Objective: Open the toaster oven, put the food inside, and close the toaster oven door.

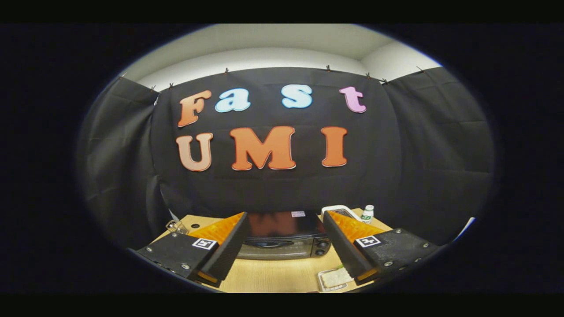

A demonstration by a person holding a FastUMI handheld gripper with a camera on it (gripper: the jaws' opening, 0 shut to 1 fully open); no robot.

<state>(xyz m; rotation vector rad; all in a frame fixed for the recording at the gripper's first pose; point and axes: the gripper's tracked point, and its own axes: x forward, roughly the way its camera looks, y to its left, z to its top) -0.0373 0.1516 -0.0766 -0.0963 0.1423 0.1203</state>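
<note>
**One oven, door up, seen between spread fingers**

One toaster oven (282, 240) stands on the wooden table (273, 275), beyond the gripper (284, 268) and framed in the gap between its two fingers. The fingers are set wide apart and grip nothing; bare tabletop lies between their tips.

Counted besides: one small tray of pale food (335, 278) near the right finger's tip, on the near right of the table; one small bottle (367, 213) with a green label at the far right; one white-rimmed dish (337, 209) just left of that bottle, behind the oven; one clear glass object (176, 226) at the far left corner.

The table is light wood, smooth. Black cloth walls the booth behind and to both sides, with a pale wall and ceiling above it.

The oven's glass door faces the gripper and is closed. Two knobs sit stacked at the door's right. Its long axis runs left to right across the table.
</note>
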